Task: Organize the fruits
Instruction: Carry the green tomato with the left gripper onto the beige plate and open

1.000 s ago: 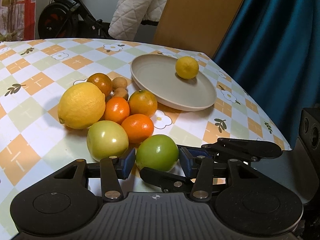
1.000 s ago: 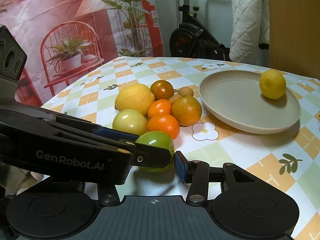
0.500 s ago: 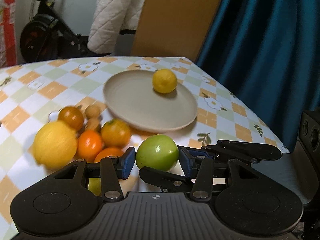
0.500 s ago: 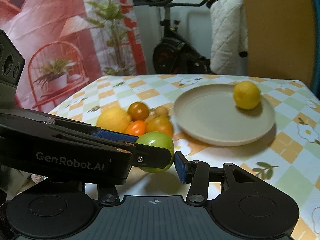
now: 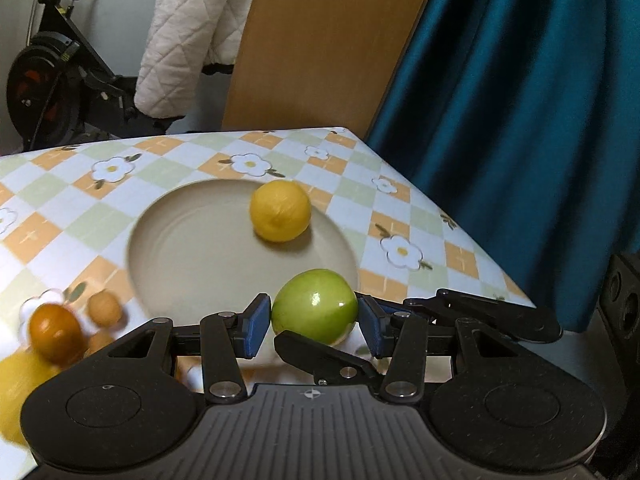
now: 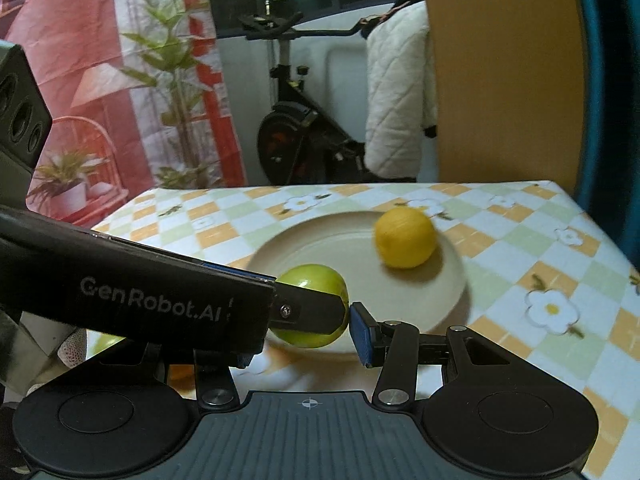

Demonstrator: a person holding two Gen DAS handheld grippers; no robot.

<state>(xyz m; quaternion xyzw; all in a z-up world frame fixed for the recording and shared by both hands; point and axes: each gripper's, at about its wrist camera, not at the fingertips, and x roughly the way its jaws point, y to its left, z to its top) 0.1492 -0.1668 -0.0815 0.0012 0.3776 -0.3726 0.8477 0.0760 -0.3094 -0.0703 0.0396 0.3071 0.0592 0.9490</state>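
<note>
While both part-open grippers, left gripper [image 5: 314, 322] and right gripper [image 6: 316, 318], apparently pinch the round glossy green fruit [image 5: 315, 306] above the beige ceramic plate [image 5: 188, 248], uneven release rolls it into the yellow lemon [image 5: 280, 211].

A round beige ceramic plate [image 5: 180, 264] lies on the bench [image 5: 412, 216] under a checked flower-print cloth, with a round yellow lemon [image 5: 280, 211] on its far right part. A glossy green apple [image 5: 315, 306] sits over the plate's near edge, between the left gripper [image 5: 315, 322]'s fingers [image 5: 255, 325]. Left of the plate lie a small brown-orange citrus fruit [image 5: 56, 333] and a little tan round fruit [image 5: 105, 309]. Behind the bench stand a black exercise bike [image 5: 52, 92] and a tall wooden board [image 5: 320, 40].
</note>
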